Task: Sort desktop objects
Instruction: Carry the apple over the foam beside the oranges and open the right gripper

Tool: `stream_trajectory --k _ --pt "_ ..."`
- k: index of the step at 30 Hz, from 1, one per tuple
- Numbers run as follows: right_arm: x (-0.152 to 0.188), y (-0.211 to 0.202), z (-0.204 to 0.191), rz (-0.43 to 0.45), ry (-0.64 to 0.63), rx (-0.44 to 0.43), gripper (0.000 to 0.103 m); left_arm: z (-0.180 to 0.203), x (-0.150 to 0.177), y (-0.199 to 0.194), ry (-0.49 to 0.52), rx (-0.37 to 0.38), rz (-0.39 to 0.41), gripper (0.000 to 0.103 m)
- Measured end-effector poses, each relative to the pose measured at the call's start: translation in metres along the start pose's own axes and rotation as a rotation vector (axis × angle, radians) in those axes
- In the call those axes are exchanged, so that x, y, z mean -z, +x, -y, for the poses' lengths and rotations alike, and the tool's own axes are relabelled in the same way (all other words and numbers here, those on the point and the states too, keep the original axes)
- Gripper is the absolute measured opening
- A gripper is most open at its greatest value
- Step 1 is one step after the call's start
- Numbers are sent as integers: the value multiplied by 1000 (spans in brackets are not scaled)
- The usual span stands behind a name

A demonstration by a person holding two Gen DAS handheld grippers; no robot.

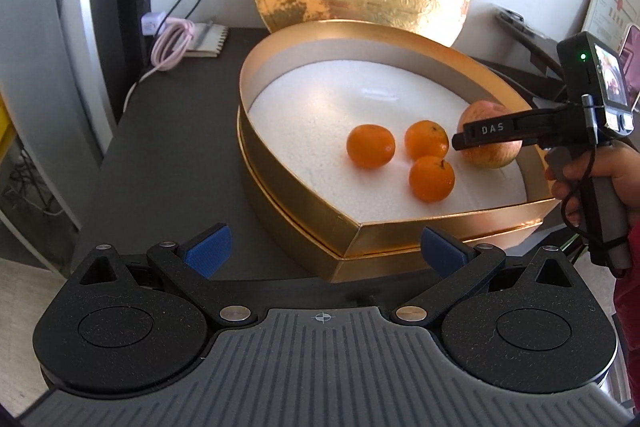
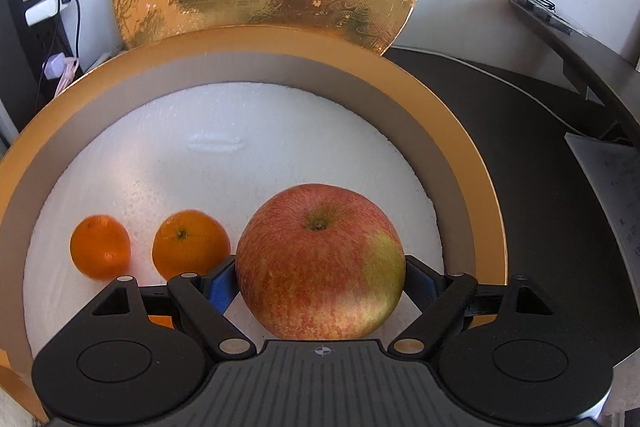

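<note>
blue-padded right gripper (image 2: 320,283) clamps a red-and-yellow apple (image 2: 320,261) at its widest girth, both pads pressed to its sides. apple sits low inside the gold gift box (image 2: 256,61), over white foam, beside three mandarins (image 1: 371,146). left gripper (image 1: 325,251) hangs open and empty just before the box's near corner. apple looks firm, fairly heavy, smooth-skinned and bruisable; holding its middle seems soundest.
</note>
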State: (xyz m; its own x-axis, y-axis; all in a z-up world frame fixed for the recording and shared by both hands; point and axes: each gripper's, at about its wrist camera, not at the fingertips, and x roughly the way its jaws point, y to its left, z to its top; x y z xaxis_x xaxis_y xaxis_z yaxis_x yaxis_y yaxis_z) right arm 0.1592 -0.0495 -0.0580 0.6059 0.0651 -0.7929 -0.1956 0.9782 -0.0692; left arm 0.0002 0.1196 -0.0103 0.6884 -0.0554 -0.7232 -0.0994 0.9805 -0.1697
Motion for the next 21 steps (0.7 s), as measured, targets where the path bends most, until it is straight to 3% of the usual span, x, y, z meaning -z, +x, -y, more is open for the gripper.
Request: stream_trajectory --k 8,21 --pt "4 -11 2 -3 -58 -29 88 12 1 -2 27 -3 -3 103" --pt "24 -84 13 213 -55 -49 99 32 4 -11 72 -27 -1 103"
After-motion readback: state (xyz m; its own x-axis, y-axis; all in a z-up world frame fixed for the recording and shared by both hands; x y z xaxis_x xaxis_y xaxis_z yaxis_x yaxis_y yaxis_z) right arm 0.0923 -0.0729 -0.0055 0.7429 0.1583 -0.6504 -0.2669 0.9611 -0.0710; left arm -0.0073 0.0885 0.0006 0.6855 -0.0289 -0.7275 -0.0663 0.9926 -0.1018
